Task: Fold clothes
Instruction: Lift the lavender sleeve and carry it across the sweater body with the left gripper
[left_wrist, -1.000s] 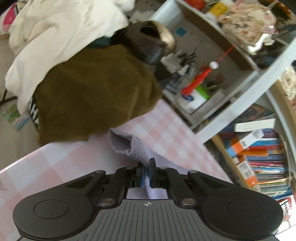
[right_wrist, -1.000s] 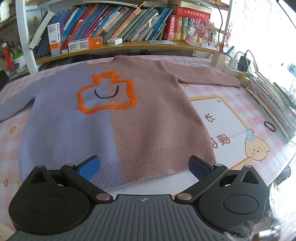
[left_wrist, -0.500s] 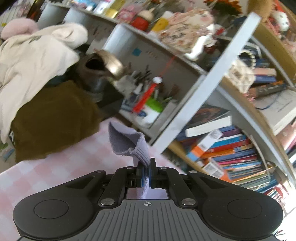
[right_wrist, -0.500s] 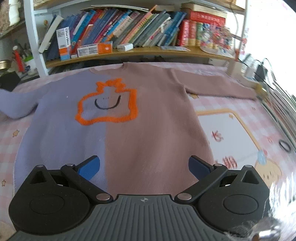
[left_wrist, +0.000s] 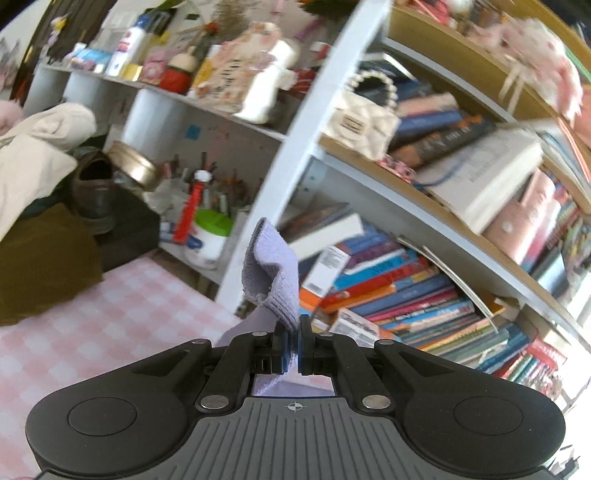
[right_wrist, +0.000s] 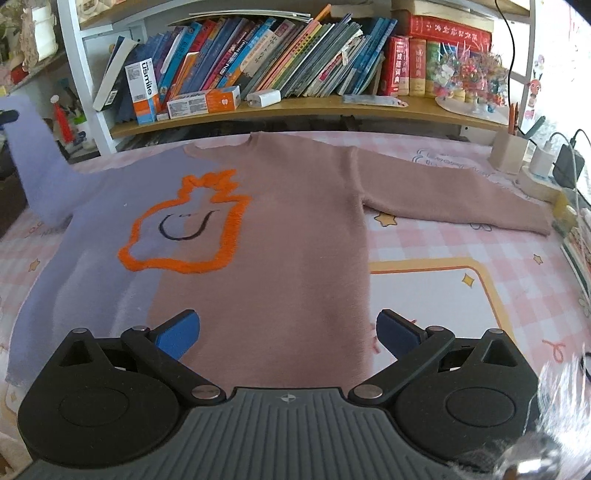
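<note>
Two grippers are in my hands. My left gripper (left_wrist: 291, 345) is squeezed tight on the purple sleeve cuff (left_wrist: 271, 275), which sticks up past its tips, off the pink checked table (left_wrist: 110, 317). My right gripper (right_wrist: 288, 332) is wide open with nothing in it. The sweater (right_wrist: 280, 236) lies flat just ahead of it.
</note>
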